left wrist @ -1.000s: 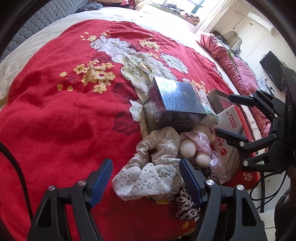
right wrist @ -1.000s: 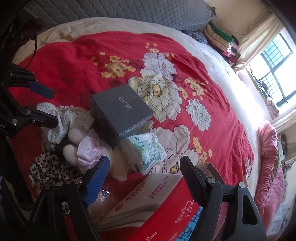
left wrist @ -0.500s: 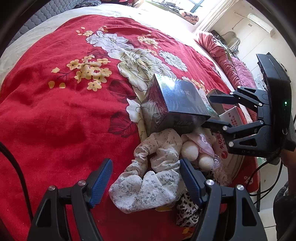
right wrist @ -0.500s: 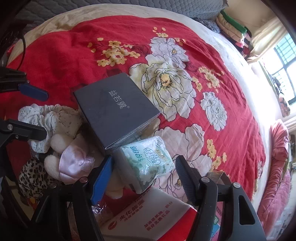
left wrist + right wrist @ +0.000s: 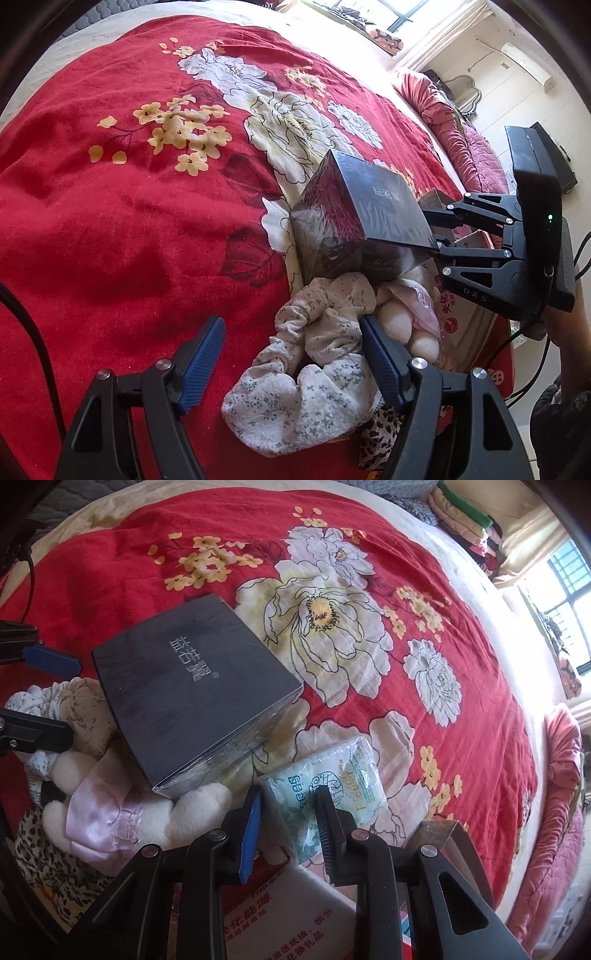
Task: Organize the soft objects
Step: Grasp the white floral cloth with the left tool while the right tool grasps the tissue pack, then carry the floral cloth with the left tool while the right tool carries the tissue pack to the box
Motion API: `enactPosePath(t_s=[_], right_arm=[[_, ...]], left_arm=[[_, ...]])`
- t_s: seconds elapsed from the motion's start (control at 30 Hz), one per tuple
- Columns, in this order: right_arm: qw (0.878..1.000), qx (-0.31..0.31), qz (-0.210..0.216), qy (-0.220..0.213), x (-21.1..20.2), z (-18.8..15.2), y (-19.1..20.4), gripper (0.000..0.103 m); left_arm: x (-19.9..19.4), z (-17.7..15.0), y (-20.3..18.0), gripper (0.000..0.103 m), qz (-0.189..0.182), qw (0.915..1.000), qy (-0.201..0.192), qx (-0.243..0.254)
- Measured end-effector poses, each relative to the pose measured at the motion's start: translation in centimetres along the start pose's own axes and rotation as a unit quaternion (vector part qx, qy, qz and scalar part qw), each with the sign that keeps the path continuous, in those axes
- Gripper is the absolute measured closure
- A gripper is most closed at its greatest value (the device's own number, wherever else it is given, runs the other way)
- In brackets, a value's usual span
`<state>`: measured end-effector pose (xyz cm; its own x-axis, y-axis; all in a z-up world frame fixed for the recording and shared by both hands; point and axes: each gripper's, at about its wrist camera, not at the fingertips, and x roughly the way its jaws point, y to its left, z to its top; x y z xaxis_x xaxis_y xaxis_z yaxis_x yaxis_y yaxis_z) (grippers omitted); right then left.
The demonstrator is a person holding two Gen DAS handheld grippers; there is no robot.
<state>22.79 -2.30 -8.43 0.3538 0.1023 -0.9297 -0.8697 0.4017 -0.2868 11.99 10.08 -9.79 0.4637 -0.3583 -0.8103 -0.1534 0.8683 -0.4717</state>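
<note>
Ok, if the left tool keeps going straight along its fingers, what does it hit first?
Most likely the floral cloth, bunched between its open fingers; the left tool points down into it. Depth is unclear.

Red floral bed (image 5: 122, 236): dark box (image 5: 192, 686), tissue pack (image 5: 332, 775), floral cloth (image 5: 303, 398).

On the bed (image 5: 369, 720), the box (image 5: 192, 698) sits amid a heap at the near edge. In the right wrist view, the plush toy (image 5: 122, 812) lies before the box at its near corner; the floral cloth (image 5: 74, 709) lies left of the box, the tissue pack (image 5: 325, 782) right of it, touching the toy. A carton (image 5: 280, 915) lies nearest, below the pack.
</note>
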Motion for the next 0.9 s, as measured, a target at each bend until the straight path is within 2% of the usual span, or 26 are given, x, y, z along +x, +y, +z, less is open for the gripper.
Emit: enactPosePath(t_s=[0.1,0.17,0.2,0.23,0.27,0.37,0.43,0.7,0.9], right_arm=[[0.999,0.039,0.006,-0.035,-1.5,-0.1,-1.2,0.079],[0.995,0.074,0.026,-0.06,-2.7,-0.5,-2.0,0.08],[0.993,0.086,0.033,-0.07,-3.3,-0.8,-2.4,0.08],[0.992,0.095,0.037,-0.077,-3.9,-1.0,-2.5,0.08],[0.99,0.106,0.042,-0.084,-4.4,-1.2,-2.7,0.08],[0.983,0.136,0.065,-0.101,-5.5,-1.8,-3.2,0.08],[0.981,0.142,0.067,-0.111,-6.1,-2.1,-2.9,0.08],[0.971,0.162,0.069,-0.162,-9.8,-3.9,-1.7,0.081],[0.96,0.186,0.062,-0.202,-13.4,-6.1,-2.0,0.081]], left_arm=[[-0.1,0.1,0.3,0.033,-0.016,0.9998,-0.005,-0.009],[-0.2,0.0,0.7,0.056,-0.031,0.9993,-0.006,-0.019],[-0.2,0.0,0.9,0.063,-0.036,0.9991,-0.006,-0.021],[-0.2,0.0,0.9,0.075,-0.039,0.999,-0.006,-0.022],[-0.2,0.0,0.9,0.083,-0.042,0.9989,-0.005,-0.02],[-0.3,0.0,0.5,0.086,-0.048,0.9988,-0.005,-0.008],[-0.6,-0.1,0.0,0.087,-0.044,0.9989,-0.013,0.002],[-4.2,-0.2,-1.5,0.087,-0.03,0.9964,-0.074,0.028],[-7.4,-0.3,-4.5,0.087,-0.021,0.9915,-0.113,0.06]])
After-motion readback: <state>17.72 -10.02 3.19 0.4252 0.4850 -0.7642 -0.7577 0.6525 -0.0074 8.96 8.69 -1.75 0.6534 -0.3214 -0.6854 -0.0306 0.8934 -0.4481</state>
